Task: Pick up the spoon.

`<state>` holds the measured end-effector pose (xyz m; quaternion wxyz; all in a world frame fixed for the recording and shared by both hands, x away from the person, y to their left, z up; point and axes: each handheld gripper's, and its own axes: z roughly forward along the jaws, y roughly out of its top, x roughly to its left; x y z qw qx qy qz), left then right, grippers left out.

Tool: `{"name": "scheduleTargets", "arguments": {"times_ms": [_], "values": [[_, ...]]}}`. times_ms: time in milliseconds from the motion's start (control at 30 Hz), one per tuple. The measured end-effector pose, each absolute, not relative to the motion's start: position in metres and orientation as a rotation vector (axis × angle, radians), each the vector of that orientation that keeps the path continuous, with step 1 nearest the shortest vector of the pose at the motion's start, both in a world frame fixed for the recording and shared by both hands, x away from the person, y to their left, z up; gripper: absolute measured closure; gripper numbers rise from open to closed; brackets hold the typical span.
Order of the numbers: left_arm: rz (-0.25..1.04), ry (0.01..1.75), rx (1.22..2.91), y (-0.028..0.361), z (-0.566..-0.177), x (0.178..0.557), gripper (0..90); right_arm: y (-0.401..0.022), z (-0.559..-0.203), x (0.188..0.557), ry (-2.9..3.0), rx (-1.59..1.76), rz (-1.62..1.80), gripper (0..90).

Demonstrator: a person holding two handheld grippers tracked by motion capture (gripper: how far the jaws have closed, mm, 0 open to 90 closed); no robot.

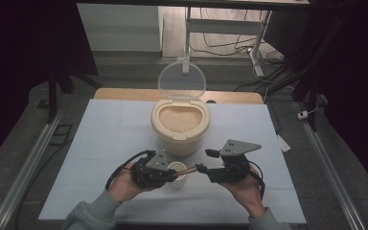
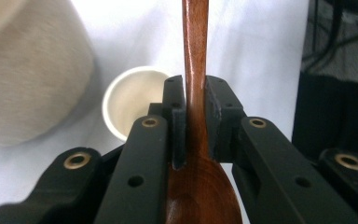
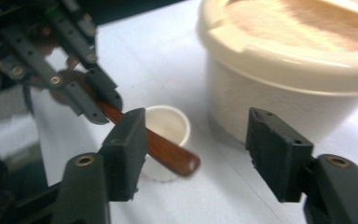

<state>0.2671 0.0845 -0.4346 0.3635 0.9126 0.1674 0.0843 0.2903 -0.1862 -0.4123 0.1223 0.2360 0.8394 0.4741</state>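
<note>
from the high view i see the left hand-held gripper (image 1: pixel 170 173) and the right hand-held gripper (image 1: pixel 202 167) facing each other over the near part of the white desk (image 1: pixel 115 139), with a wooden spoon (image 1: pixel 188 169) running level between them above a small white cup (image 1: pixel 176 173). behind them stands a round cream rice container (image 1: pixel 180 125), full of pale rice (image 1: pixel 180 118), its clear lid (image 1: pixel 181 79) tipped up at the back. how tight either grip is i cannot read from up here.

the left gripper view settles that: my left jaws are clamped on the spoon (image 2: pixel 195 84) where the handle narrows above the bowl, and the handle runs straight up out of frame. the cup (image 2: pixel 133 99) sits just left of the jaws, nothing in it, with the container wall (image 2: pixel 32 70) beside it.

in the right gripper view my right jaws stand wide apart. the handle end of the spoon (image 3: pixel 170 156) lies just beside the left jaw and is not pressed from both sides. i see the left hand-held gripper (image 3: pixel 103 103) holding the spoon's far end, the empty cup (image 3: pixel 168 126) beneath, and the rice container (image 3: pixel 289 70) behind.
</note>
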Motion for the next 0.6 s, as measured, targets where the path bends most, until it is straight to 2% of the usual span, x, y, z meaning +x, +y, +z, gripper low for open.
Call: {"name": "scheduleTargets", "arguments": {"times_ms": [200, 600], "values": [[0.275, 0.479, 2.274, 0.090, -0.434, 0.267, 78.4, -0.197, -0.418, 0.292, 2.366, 0.823, 1.515, 32.1], [0.327, 0.500, 2.214, 0.089, -0.433, 0.265, 78.4, -0.193, -0.425, 0.288, 2.324, 0.869, 1.552, 30.8]]}}
